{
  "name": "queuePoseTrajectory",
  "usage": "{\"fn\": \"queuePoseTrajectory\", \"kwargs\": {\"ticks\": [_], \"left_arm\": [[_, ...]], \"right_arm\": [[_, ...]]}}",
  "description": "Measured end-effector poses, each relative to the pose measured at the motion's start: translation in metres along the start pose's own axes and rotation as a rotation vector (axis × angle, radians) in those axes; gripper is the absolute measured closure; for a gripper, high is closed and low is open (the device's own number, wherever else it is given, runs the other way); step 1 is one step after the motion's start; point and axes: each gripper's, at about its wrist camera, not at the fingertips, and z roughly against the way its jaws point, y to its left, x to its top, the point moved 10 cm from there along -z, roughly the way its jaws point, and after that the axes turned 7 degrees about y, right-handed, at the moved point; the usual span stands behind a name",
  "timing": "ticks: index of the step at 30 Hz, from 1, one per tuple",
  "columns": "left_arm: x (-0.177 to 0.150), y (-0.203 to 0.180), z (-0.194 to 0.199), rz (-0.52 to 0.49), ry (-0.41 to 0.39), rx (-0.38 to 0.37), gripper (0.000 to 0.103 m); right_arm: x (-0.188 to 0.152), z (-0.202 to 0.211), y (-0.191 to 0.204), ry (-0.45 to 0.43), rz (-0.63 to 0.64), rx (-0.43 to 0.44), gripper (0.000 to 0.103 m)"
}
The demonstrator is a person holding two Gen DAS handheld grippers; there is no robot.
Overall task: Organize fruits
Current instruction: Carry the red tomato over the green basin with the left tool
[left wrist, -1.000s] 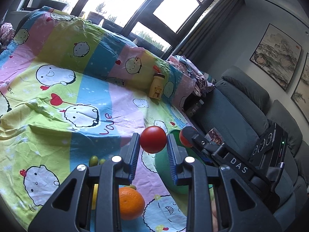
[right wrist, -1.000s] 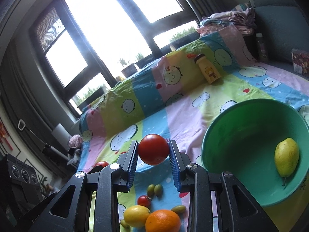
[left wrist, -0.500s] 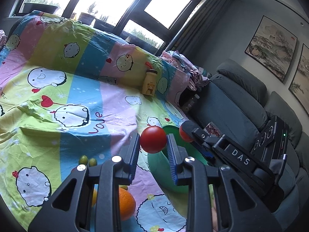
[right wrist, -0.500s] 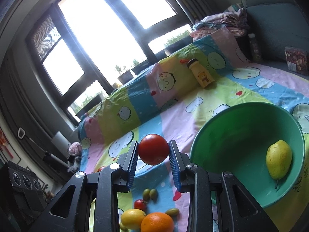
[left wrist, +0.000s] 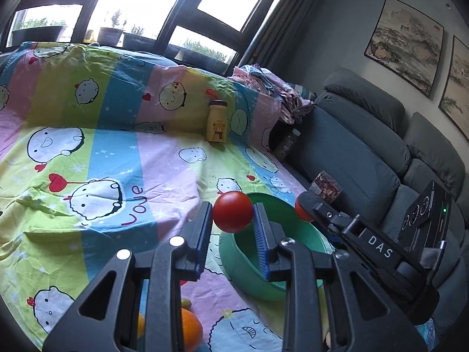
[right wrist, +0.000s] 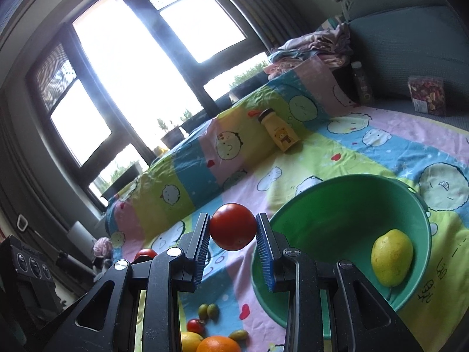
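My left gripper is shut on a red tomato, held above the near rim of a green bowl. My right gripper is shut on a second red tomato, held left of the same green bowl. A yellow pear lies inside the bowl. The right gripper with its tomato shows at the right of the left wrist view. Below the grippers lie an orange, a lemon, a small tomato and green olives.
A striped cartoon sheet covers the bed. A yellow bottle leans on the raised part at the back. A grey sofa stands to the right with a snack box and a dark bottle.
Both grippers have moved towards the green bowl with their tomatoes still held. The bowl now looms closer in both views.
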Motion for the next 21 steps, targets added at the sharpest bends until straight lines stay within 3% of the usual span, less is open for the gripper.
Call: {"fn": "queuePoseTrajectory", "kwargs": {"ticks": [4,8,12,21], "left_arm": [[0.009,-0.012,-0.006,-0.061,-0.012,0.057,0.075],[0.0,-0.02,-0.017,-0.045,-0.001,-0.042,0.075],[-0.007,-0.024,-0.03,-0.051,0.037,-0.019,0.075],[-0.015,-0.03,-0.034,-0.049,0.056,-0.064,0.075]], "right_arm": [[0.004,0.003,-0.011,-0.01,-0.029,-0.011,0.07],[0.006,0.005,-0.021,-0.016,-0.057,-0.031,0.07],[0.006,0.006,-0.029,-0.018,-0.077,-0.048,0.07],[0.002,0.004,-0.039,-0.007,-0.099,-0.12,0.07]]}}
